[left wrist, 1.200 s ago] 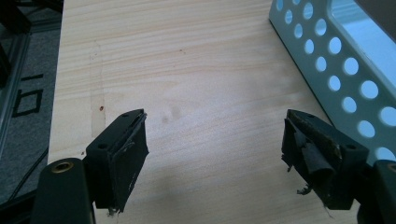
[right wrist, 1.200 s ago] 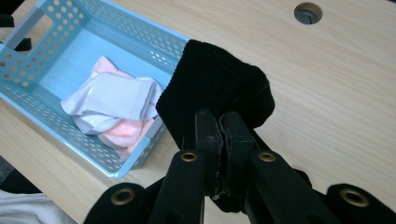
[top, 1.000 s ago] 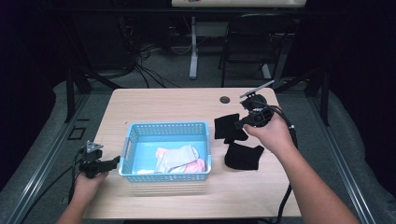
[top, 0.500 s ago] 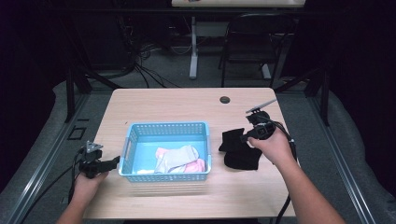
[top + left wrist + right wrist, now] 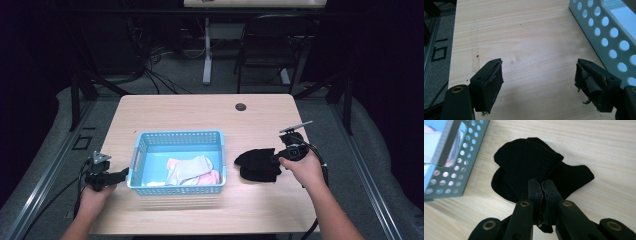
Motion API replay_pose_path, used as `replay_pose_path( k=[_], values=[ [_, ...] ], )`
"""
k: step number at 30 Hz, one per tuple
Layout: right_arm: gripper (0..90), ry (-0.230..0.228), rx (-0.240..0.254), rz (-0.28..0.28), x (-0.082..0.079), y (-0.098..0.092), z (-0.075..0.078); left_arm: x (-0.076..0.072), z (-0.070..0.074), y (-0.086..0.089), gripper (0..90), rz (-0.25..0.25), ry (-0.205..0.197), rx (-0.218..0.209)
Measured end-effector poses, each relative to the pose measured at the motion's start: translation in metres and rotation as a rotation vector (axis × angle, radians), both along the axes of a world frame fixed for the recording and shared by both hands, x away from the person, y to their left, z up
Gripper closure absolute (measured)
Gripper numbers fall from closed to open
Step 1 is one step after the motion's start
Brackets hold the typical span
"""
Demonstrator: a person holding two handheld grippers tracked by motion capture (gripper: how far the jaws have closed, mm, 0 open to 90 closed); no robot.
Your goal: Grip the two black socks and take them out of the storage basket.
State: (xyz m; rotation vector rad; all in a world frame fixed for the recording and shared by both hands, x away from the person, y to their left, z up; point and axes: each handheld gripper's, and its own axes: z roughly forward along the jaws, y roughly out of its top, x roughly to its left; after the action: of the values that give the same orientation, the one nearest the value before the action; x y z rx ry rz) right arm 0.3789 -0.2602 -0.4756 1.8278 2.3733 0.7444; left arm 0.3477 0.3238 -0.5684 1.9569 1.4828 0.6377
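A black sock (image 5: 257, 164) (image 5: 529, 167) lies in a heap on the wooden table (image 5: 190, 112), just right of the blue perforated basket (image 5: 177, 138). My right gripper (image 5: 277, 157) (image 5: 541, 186) is shut on the sock's near edge, and a second black sock seems to lie under it. Inside the basket are pink and grey socks (image 5: 192, 170). My left gripper (image 5: 120, 175) (image 5: 539, 80) is open over bare table at the basket's left wall (image 5: 604, 32), with nothing between its worn pads (image 5: 492, 87).
A dark round grommet (image 5: 241, 106) sits near the table's far edge. Behind the table are a chair (image 5: 272, 45), a desk leg and cables on the floor. Bare wood lies in front of the basket and along the far half.
My right gripper has carried the black sock down and to the left, from beside the other dark sock onto it, closer to the basket. The left gripper has stayed put.
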Motion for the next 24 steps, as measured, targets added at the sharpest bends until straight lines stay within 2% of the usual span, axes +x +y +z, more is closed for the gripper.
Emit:
replay_pose_path(
  k=[8,14,19,21,23,24],
  values=[
    [83.9,-0.006,-0.009,-0.019,-0.002,-0.004,-0.005,0.000,0.000,0.000,22.3,0.001,0.001,0.000],
    [74.3,-0.028,-0.022,-0.024,-0.004,-0.005,-0.003,0.000,0.000,0.000,22.3,0.000,0.001,-0.001],
    [65.8,-0.069,-0.063,-0.009,-0.008,-0.001,-0.002,0.000,0.000,0.000,22.3,0.002,0.001,0.000],
    [64.5,-0.075,-0.064,-0.011,-0.009,0.001,-0.002,0.000,0.000,0.000,22.3,0.001,0.001,0.001],
    [62.8,-0.062,-0.075,0.019,-0.011,0.007,-0.003,0.000,0.000,0.000,22.3,-0.001,0.001,0.000],
    [62.1,-0.068,-0.083,0.016,-0.011,0.010,-0.004,0.000,0.000,0.000,22.3,-0.001,0.001,0.000]
  ],
)
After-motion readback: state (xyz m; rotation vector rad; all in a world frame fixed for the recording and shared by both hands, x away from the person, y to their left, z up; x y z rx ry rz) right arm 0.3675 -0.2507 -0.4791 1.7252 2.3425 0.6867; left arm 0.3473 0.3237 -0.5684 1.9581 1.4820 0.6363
